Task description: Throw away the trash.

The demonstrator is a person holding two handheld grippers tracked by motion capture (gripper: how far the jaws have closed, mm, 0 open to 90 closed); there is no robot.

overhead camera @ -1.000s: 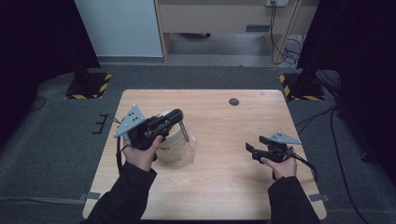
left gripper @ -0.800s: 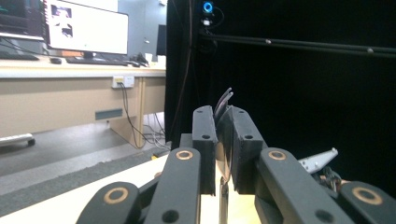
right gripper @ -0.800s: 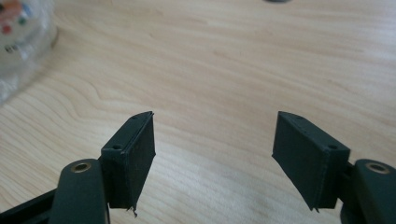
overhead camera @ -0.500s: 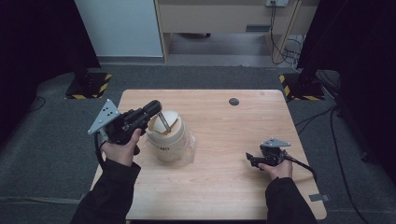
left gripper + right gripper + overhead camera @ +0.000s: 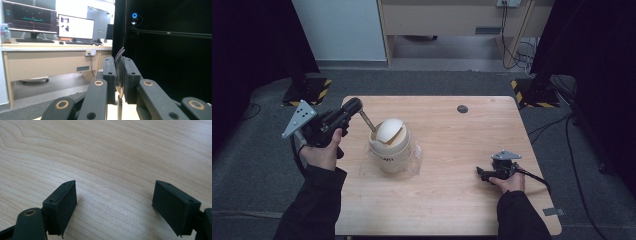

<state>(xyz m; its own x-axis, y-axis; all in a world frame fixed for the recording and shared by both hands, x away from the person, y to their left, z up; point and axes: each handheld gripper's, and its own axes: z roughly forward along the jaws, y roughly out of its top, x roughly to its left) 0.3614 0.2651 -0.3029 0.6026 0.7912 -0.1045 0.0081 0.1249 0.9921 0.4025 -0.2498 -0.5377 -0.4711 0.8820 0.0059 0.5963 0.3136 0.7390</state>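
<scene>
While your left gripper (image 5: 357,107) pinches the spoon handle (image 5: 367,120) over the tub (image 5: 389,145) at ten o'clock on the counter (image 5: 452,200), your right gripper (image 5: 482,173), fingers just spreading wide with nothing between, rests at four o'clock.

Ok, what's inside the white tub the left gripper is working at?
A pale rounded mound rises above the white tub, with a metal tool held by the left gripper reaching its edge. What the tool's tip looks like, and anything below the rim, is covered.
</scene>
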